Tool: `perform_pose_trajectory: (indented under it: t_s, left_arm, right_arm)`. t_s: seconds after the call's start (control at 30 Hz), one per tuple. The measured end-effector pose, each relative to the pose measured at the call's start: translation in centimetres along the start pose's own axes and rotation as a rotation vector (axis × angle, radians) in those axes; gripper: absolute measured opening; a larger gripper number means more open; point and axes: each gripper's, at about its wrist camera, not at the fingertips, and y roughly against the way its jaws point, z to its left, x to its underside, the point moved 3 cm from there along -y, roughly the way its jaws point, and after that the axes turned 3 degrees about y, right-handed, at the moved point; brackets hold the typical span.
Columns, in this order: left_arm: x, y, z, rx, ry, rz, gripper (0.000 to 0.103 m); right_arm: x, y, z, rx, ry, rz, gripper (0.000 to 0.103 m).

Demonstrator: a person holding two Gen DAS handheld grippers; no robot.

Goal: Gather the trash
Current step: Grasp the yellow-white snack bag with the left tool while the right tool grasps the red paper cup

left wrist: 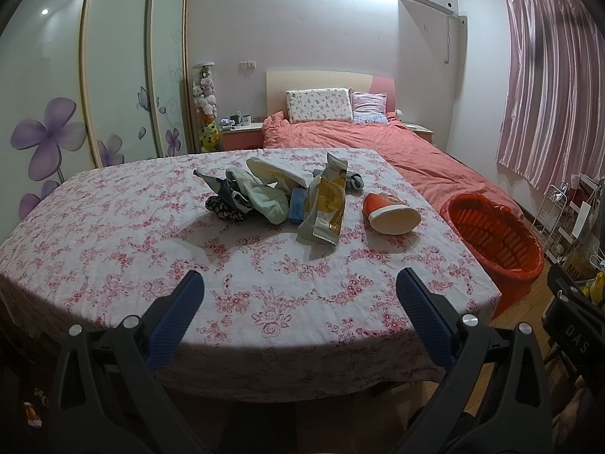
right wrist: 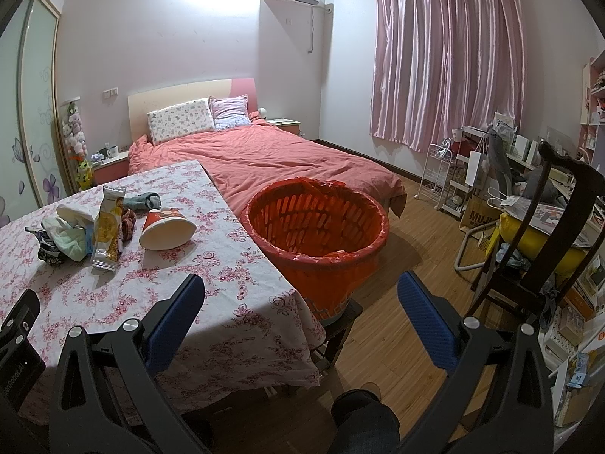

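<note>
So far nothing is gripped: the left tool [left wrist: 300, 295] and right tool [right wrist: 300, 300] both gape wide over the desk [left wrist: 113, 227]. One upright snack wrapper [left wrist: 327, 204] and one tipped red cup [left wrist: 391, 213] lie mid-desk among cloths, near the single lined red bin [right wrist: 317, 227] at the right edge, handy for dropping.

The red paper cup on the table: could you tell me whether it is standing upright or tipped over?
Tipped over. The red paper cup lies on its side on the floral tablecloth, its round white end turned toward the camera, apart from the yellow snack wrapper.
</note>
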Motion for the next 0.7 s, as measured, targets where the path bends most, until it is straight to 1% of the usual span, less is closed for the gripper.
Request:
perform_pose_trajectory:
  t_s: [0.13, 0.23, 0.37, 0.53, 0.6, 0.7]
  left_arm:
    - [0.2, -0.4, -0.1, -0.001, 0.001, 0.008, 0.099]
    - [0.1, -0.9, 0.1, 0.002, 0.012, 0.023, 0.099]
    - [-0.2, -2.5, 1.2, 0.001, 0.04, 0.051, 0.099]
    - [-1.1, -5.0, 2.5, -0.003, 0.066, 0.076, 0.099]
    - [-1.6, -6.2, 2.9, -0.005, 0.072, 0.085, 0.099]
    - [-2.5, -7.8, 3.2, -0.012, 0.066, 0.081, 0.099]
  right_arm:
    - [0.1, 0.0, -0.1, -0.001, 0.0, -0.005, 0.101]
    - [-0.1, -0.9, 0.4, -0.032, -0.002, -0.001, 0.101]
    - [-0.4, -2.4, 1.0, -0.09, -0.013, 0.02, 0.101]
    - [-1.3, -4.6, 1.8, -0.104, -0.017, 0.031, 0.101]
    - [-1.7, -5.5, 2.3, -0.131, -0.022, 0.043, 0.101]
    - [-2.5, -7.1, 3.6, -0.205, -0.012, 0.06, 0.099]
